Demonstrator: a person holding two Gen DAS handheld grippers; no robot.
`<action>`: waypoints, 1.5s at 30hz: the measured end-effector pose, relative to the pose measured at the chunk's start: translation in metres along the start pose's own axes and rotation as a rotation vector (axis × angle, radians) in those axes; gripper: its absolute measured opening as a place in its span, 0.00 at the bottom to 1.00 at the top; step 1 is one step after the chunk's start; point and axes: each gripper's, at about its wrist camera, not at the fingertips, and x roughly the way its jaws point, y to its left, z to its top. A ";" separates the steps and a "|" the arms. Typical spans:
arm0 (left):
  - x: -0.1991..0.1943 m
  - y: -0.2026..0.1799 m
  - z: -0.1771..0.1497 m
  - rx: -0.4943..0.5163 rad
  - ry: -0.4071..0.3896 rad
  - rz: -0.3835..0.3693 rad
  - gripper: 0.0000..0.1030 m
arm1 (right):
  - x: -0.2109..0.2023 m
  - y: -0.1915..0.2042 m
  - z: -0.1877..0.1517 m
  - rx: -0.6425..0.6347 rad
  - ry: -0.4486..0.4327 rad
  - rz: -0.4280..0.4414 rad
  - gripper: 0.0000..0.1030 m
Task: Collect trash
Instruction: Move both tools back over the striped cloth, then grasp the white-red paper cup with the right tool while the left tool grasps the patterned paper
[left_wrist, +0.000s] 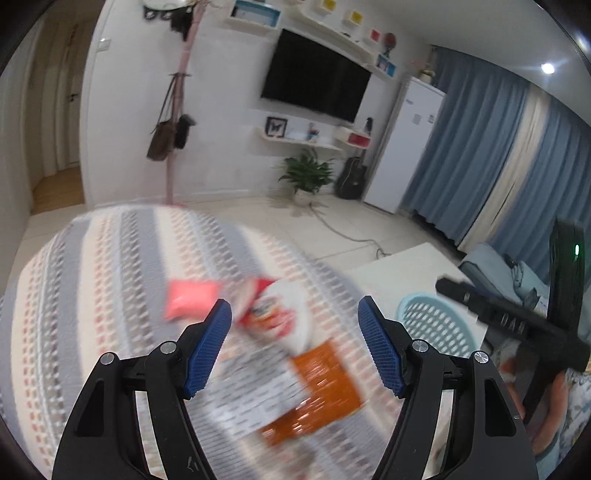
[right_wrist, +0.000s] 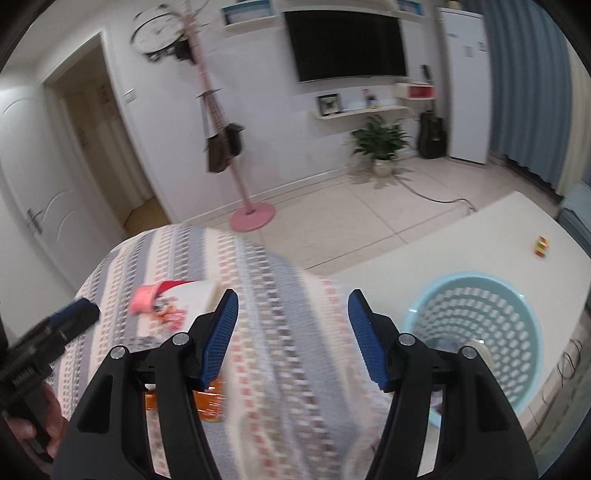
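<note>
A round table (left_wrist: 92, 295) under a striped grey, white and pink woven cloth carries blurred trash: a white-and-red wrapper (left_wrist: 284, 317), an orange packet (left_wrist: 325, 384) and a pink packet (left_wrist: 190, 297). A pale blue perforated plastic basket (right_wrist: 476, 328) stands beside it. The left hand-held gripper (left_wrist: 295, 347) and right hand-held gripper (right_wrist: 293, 338) both gape wide, empty.

My right tool (right_wrist: 291, 332) hangs with jaws apart, nothing between them, above the striped cloth (right_wrist: 258, 280). Blurred wrappers (right_wrist: 166, 302) lie left; the pale blue basket (right_wrist: 476, 332) sits right, near the white bench (right_wrist: 461, 240).
</note>
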 end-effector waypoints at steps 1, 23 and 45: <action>-0.001 0.013 -0.005 -0.019 0.012 -0.002 0.67 | 0.003 0.007 0.000 -0.006 0.010 0.012 0.58; 0.051 0.063 -0.053 -0.035 0.193 -0.137 0.36 | 0.115 0.116 -0.010 -0.051 0.214 0.114 0.76; 0.051 0.062 -0.060 -0.024 0.198 -0.149 0.32 | 0.148 0.120 -0.014 0.006 0.326 0.081 0.75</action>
